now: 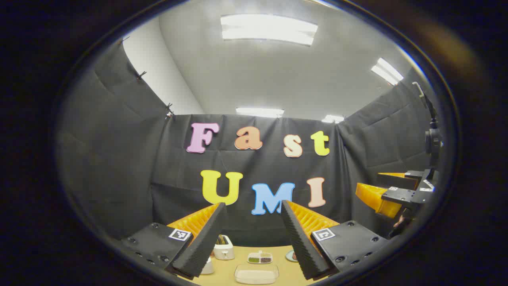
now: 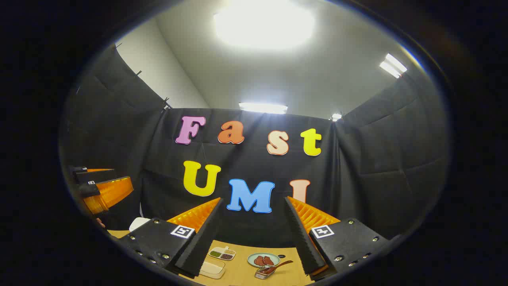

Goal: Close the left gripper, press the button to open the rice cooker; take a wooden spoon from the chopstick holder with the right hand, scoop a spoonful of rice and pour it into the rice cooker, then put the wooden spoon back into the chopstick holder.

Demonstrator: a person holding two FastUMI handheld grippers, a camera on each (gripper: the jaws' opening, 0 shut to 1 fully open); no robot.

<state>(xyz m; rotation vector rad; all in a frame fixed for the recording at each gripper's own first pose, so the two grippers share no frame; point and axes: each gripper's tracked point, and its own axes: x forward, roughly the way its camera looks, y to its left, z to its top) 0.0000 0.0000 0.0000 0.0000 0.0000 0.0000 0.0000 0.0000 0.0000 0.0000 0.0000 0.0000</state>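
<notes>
Left hand-held gripper (image 1: 253,222): released, jaws spread wide, nothing between them, raised above the bench (image 1: 226,270). Right hand-held gripper (image 2: 252,220): likewise released and empty.

Risk: the task requires the left jaws clenched before the button is pressed. With the jaws spread as they are, the fingers would probably straddle or slip off the button, and the lid would stay shut.

Position: the chopstick holder (image 1: 223,247) stands on the bench below and ahead of the left hand-held gripper, beside its left finger. A clear tray (image 1: 256,274) lies nearest, a divided dish (image 1: 260,258) just behind. The rice cooker cannot be identified with certainty.
</notes>
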